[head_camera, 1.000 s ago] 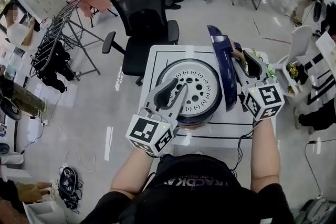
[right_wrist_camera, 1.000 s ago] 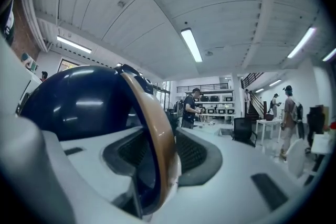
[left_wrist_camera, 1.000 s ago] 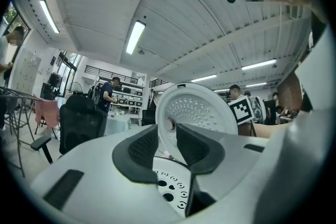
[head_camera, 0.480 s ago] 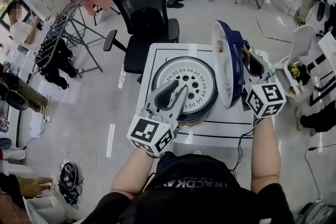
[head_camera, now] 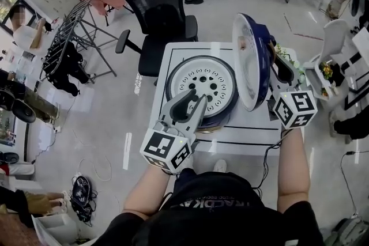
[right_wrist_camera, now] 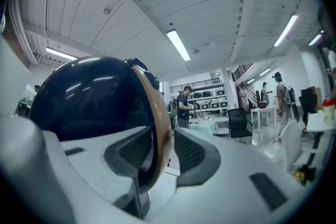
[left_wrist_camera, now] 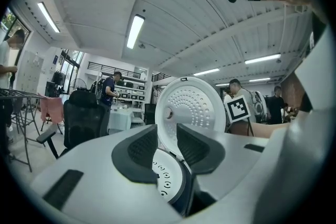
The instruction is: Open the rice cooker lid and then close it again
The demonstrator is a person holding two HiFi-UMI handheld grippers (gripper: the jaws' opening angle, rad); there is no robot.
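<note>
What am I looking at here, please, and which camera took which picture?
A person, not a robot, holds a two-jaw gripper in each hand; the patterned cube on each is part of the tool. The head view looks down from a camera on the person's head. The other two cameras ride on the grippers and look along their jaws. On the white table stands a rice cooker with its lid raised, showing a white perforated plate inside. The right gripper has the lid's edge between its jaws, which have just been closing; whether they clamp it isn't clear. The left gripper straddles the cooker's front rim, jaws apart; a firm grip can't be confirmed.
</note>
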